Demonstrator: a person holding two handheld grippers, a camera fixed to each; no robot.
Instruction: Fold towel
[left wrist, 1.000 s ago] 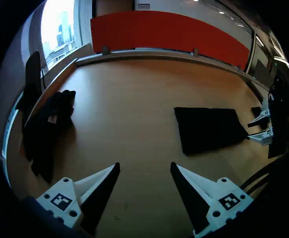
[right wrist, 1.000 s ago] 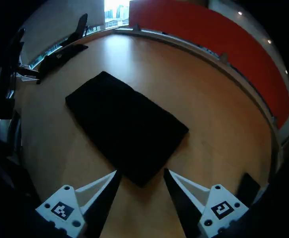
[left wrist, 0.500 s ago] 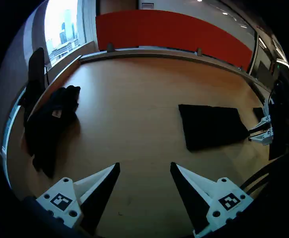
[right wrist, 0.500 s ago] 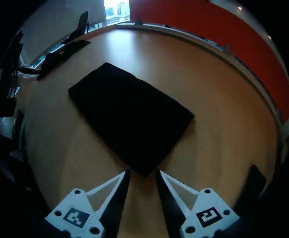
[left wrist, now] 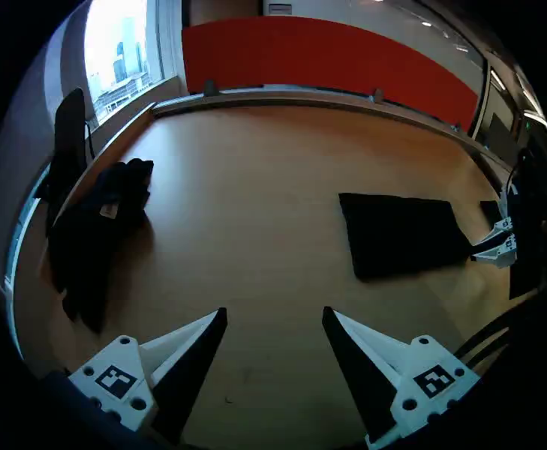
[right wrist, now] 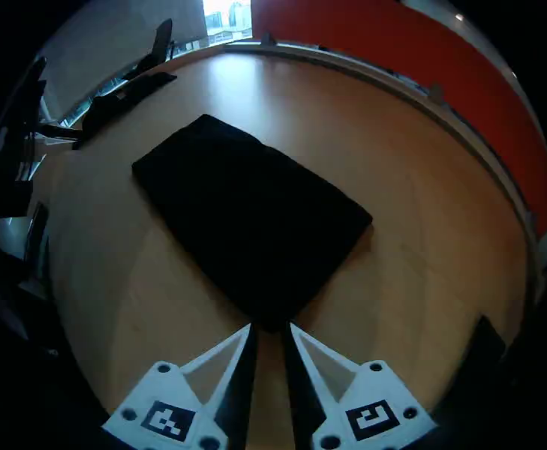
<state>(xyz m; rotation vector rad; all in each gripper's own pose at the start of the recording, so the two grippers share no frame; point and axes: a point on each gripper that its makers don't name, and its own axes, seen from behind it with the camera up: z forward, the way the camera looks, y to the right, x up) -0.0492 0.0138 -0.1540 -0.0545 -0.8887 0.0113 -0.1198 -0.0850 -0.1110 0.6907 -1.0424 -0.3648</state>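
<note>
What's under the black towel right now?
The towel lies flat on the wooden table, with bare wood all round its edges. Anything beneath it or between its layers is covered. Its near corner sits at the jaws of the right gripper.

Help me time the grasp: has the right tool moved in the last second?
Yes. The right tool has narrowed its jaws from wide apart to nearly together, flanking the near corner of the towel lying on the table.
</note>
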